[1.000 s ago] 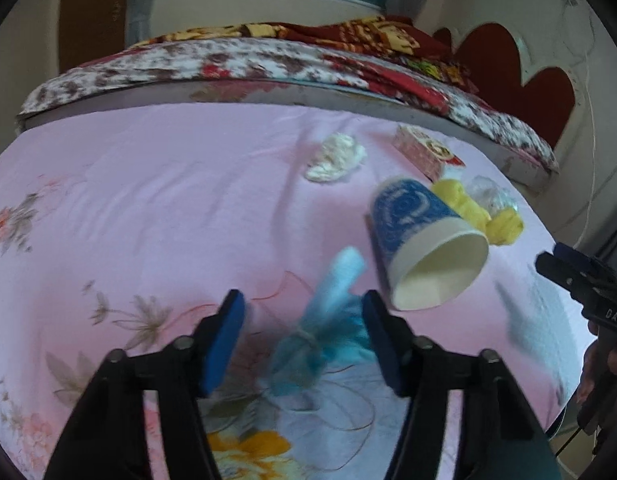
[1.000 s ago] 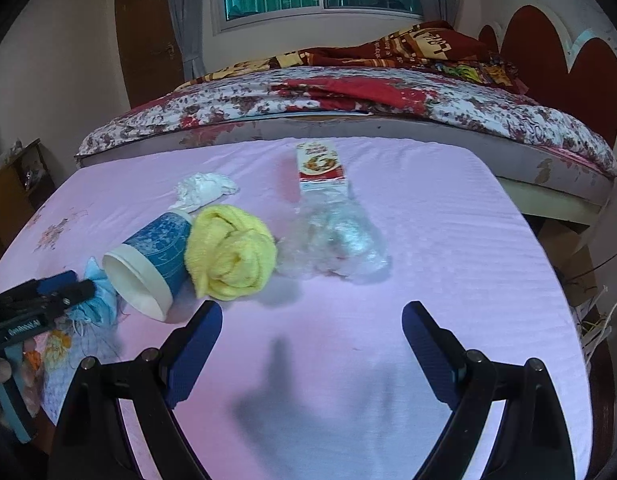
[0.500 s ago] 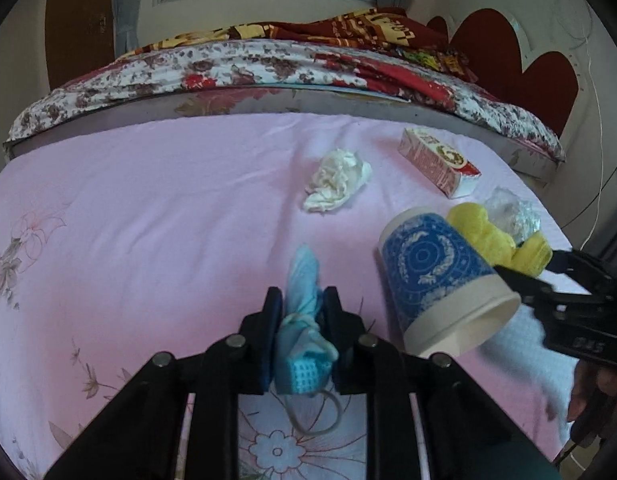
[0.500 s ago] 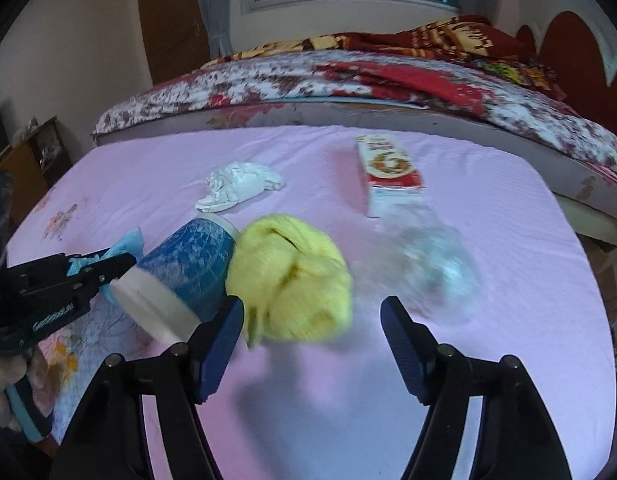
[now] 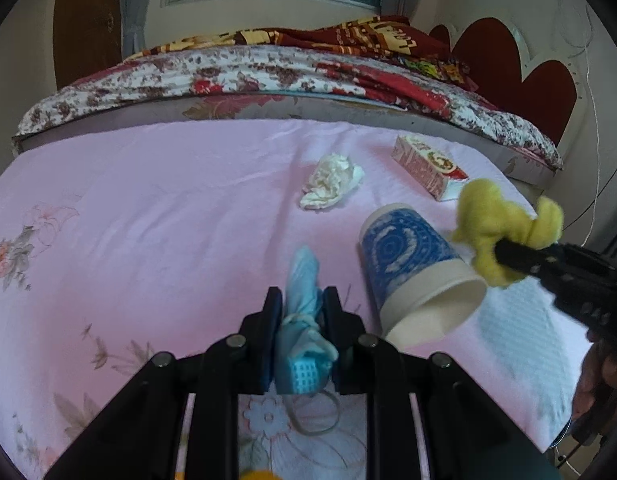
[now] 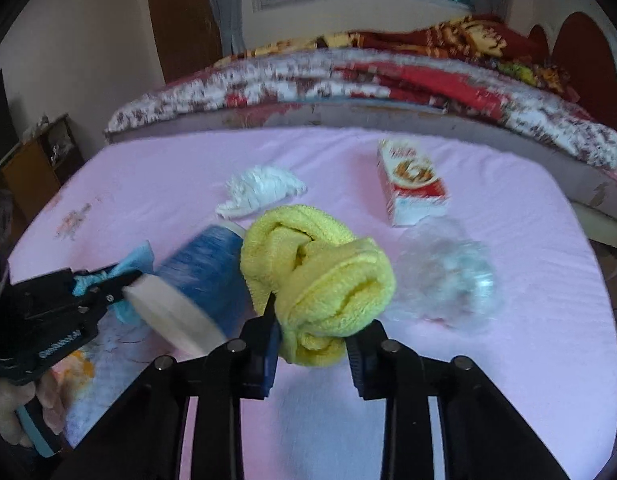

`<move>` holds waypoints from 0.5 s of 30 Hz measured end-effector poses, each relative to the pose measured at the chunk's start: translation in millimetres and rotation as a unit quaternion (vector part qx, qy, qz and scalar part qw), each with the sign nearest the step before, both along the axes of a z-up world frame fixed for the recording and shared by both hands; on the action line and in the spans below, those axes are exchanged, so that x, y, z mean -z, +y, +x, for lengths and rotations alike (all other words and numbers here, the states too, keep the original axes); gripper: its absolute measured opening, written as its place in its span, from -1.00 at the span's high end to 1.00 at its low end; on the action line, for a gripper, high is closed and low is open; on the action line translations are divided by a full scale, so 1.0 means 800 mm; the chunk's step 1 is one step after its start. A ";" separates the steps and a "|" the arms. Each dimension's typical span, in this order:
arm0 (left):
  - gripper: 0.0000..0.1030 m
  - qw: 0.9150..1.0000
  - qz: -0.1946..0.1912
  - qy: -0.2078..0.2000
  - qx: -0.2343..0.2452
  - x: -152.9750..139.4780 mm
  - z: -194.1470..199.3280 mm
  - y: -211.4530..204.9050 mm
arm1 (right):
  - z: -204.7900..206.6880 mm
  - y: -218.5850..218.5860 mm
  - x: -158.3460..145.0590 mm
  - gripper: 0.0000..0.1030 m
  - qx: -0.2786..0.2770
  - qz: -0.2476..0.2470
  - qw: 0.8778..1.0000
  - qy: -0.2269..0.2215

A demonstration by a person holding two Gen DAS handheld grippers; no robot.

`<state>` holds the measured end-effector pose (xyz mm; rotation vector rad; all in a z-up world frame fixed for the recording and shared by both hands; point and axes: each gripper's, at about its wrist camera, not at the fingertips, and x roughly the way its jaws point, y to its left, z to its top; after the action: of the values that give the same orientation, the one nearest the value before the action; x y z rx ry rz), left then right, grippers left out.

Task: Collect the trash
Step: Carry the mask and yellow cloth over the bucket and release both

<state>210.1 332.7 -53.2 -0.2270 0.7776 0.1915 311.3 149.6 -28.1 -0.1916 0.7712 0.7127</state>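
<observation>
My left gripper (image 5: 302, 312) is shut on a crumpled light-blue face mask (image 5: 304, 280) just above the pink sheet. My right gripper (image 6: 312, 344) is shut on a yellow cloth wad (image 6: 316, 272), which also shows lifted at the right of the left wrist view (image 5: 504, 228). A blue paper cup (image 5: 412, 264) lies on its side between the two grippers, also in the right wrist view (image 6: 204, 280). A white crumpled tissue (image 5: 332, 180), a red and white carton (image 5: 428, 168) and a clear plastic wad (image 6: 448, 276) lie on the sheet.
The pink sheet (image 5: 148, 208) covers a low bed with floral print near its front edge. A second bed with a flowered quilt (image 5: 228, 72) stands behind. A red headboard (image 5: 520, 76) is at the right. A wooden shelf (image 6: 36, 160) stands at the left.
My left gripper closed on the blue mask and lifted it slightly. My right gripper moved in to the yellow cloth, closed on it and raised it off the sheet.
</observation>
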 end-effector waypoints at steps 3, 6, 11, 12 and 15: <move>0.58 1.000 0.000 -0.009 -0.001 -0.015 -0.014 -0.006 | -0.014 -0.024 -0.023 0.40 0.012 0.014 1.000 -0.012; 0.58 1.000 0.003 -0.023 0.009 -0.033 -0.029 -0.024 | -0.032 -0.055 -0.044 0.40 0.024 0.022 0.999 -0.025; 0.58 0.999 0.008 -0.041 0.034 -0.054 -0.049 -0.071 | -0.069 -0.130 -0.066 0.39 0.055 0.025 0.997 -0.044; 0.58 0.998 0.008 -0.045 0.040 -0.057 -0.052 -0.082 | -0.073 -0.142 -0.067 0.39 0.061 0.025 0.997 -0.045; 0.58 0.997 0.005 -0.050 0.057 -0.063 -0.060 -0.111 | -0.097 -0.188 -0.073 0.39 0.081 0.020 0.995 -0.053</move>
<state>162.1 244.1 -3.1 -0.1817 0.6884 0.0759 233.9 -0.8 30.5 -0.1279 0.6632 0.5591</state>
